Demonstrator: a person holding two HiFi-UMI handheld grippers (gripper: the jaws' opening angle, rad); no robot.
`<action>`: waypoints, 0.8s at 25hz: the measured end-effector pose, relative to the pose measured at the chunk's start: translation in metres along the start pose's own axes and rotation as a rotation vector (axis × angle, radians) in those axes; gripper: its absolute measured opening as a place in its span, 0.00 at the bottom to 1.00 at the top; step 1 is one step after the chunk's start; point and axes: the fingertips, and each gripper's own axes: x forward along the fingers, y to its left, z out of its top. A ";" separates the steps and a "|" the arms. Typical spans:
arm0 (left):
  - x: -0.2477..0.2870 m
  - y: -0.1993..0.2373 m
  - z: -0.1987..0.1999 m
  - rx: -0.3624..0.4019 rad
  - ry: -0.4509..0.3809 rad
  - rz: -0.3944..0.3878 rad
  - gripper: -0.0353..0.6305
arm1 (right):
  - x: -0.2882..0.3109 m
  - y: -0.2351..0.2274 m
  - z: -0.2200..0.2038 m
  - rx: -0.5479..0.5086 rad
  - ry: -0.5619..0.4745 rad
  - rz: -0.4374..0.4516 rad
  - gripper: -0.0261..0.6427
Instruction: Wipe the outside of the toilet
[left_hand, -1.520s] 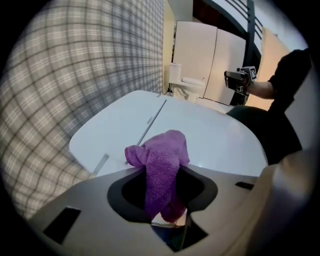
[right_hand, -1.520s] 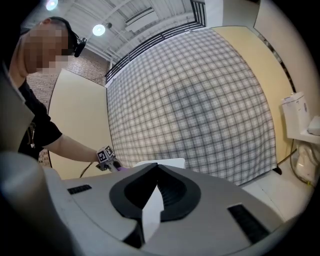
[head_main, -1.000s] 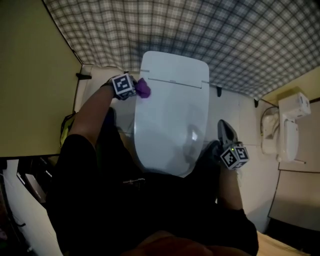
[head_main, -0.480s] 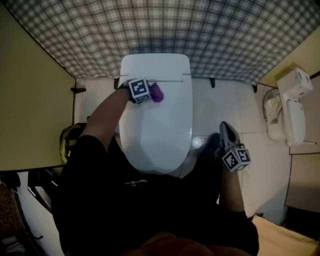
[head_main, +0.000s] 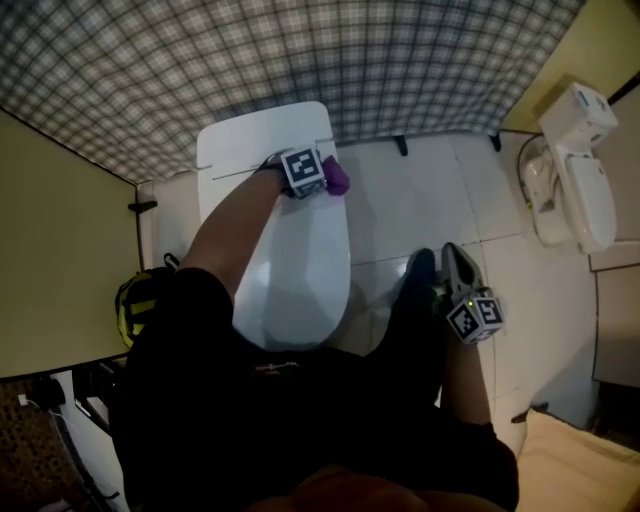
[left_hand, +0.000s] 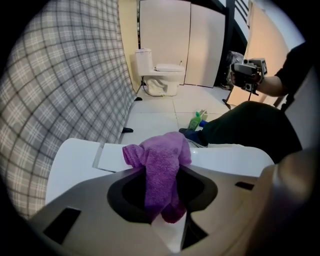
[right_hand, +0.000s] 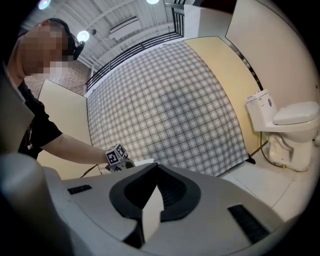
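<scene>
Left gripper (head_main: 326, 179) pinches the cloth (left_hand: 160, 167) at the rear of the toilet (head_main: 295, 265), right gripper (head_main: 452, 263) is pressed together, empty; I judge most outer surfaces remain unwiped.

The toilet (head_main: 290, 262) is standing with its back to the checked wall (head_main: 300, 50). Its white lid is lying shut, and the glossy top is facing up at me. The purple cloth (head_main: 338, 181) is sitting at the lid's right edge, just in front of the hinge line. It is looking fuzzy and bunched into a lump. My left gripper (head_main: 327, 179) is pinching it, with the jaws closing on its middle. One fold is hanging down between them, while the rest (left_hand: 159, 156) is bulging out past the tips, over the white lid (left_hand: 75, 165).
</scene>
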 end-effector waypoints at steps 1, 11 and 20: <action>0.001 -0.001 0.002 0.000 -0.007 0.000 0.25 | -0.001 0.002 -0.001 0.000 -0.002 -0.003 0.04; -0.080 -0.037 -0.088 -0.089 -0.088 0.023 0.25 | 0.014 0.063 0.016 -0.099 0.018 0.055 0.04; -0.156 -0.081 -0.298 -0.202 -0.020 0.084 0.25 | 0.059 0.172 -0.003 -0.189 0.082 0.139 0.04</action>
